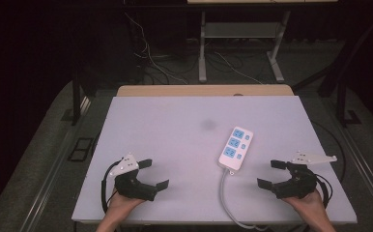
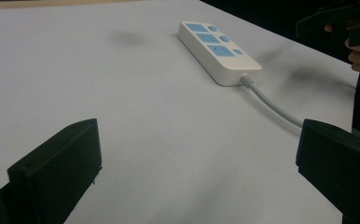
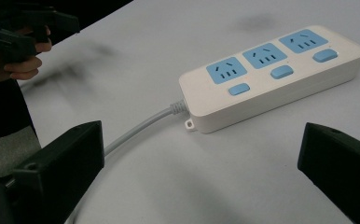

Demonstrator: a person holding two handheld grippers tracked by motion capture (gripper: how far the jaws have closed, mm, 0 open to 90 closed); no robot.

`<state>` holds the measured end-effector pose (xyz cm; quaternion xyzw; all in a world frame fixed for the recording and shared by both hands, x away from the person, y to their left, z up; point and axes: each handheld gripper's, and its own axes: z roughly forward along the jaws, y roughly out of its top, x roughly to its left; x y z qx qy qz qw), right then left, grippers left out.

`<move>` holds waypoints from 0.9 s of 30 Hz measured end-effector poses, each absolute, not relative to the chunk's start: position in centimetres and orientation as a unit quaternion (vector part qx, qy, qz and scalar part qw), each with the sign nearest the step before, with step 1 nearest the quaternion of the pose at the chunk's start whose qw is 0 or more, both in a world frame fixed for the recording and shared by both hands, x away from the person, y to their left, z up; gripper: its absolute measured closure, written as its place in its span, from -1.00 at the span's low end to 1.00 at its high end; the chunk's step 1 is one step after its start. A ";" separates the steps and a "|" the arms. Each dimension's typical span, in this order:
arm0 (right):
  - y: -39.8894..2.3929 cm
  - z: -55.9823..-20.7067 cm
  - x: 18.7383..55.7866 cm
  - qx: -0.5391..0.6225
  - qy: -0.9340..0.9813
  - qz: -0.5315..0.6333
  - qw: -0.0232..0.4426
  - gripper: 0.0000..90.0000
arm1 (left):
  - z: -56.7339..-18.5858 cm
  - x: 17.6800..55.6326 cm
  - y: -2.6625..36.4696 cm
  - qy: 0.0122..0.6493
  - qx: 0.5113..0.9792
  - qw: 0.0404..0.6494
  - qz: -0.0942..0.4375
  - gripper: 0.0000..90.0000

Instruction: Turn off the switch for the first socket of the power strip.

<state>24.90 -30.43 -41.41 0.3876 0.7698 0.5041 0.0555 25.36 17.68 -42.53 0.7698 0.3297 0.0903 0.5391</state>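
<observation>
A white power strip (image 1: 236,147) with three blue sockets and blue switches lies on the white table (image 1: 175,130), right of centre. Its grey cable (image 1: 225,200) runs toward the front edge. The strip (image 2: 218,51) lies far ahead in the left gripper view, and close ahead as strip (image 3: 271,77) in the right gripper view. My left gripper (image 1: 156,174) is open near the front left, empty. My right gripper (image 1: 270,174) is open at the front right, just right of the cable, holding nothing. The left gripper (image 2: 197,163) and right gripper (image 3: 201,168) each have jaws spread wide.
A faint dark smudge (image 1: 207,124) marks the table centre. A wooden edge (image 1: 204,90) shows behind the table. Cables and desk legs (image 1: 202,53) stand on the floor beyond. The other hand (image 3: 19,42) shows in the right gripper view's upper left.
</observation>
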 end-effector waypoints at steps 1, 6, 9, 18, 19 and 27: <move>-30.4 -41.4 24.9 0.388 0.770 0.504 0.055 -1.00 | -42.5 25.4 17.7 0.330 0.770 0.538 0.090 -1.00; -30.5 -41.4 25.0 0.390 0.769 0.504 0.053 -1.00 | -42.6 25.4 17.7 0.329 0.771 0.538 0.088 -1.00; -30.5 -41.4 25.0 0.390 0.769 0.503 0.052 -1.00 | -42.6 25.4 17.7 0.327 0.773 0.537 0.088 -1.00; -30.4 -41.4 25.0 0.393 0.771 0.499 0.046 -1.00 | -42.7 25.5 17.7 0.328 0.774 0.535 0.087 -1.00; -30.3 -41.4 25.0 0.392 0.771 0.499 0.047 -1.00 | -42.7 25.5 17.7 0.328 0.774 0.535 0.087 -1.00; -30.0 -41.1 25.0 0.390 0.776 0.494 0.046 -1.00 | -42.8 25.5 17.7 0.328 0.775 0.533 0.085 -1.00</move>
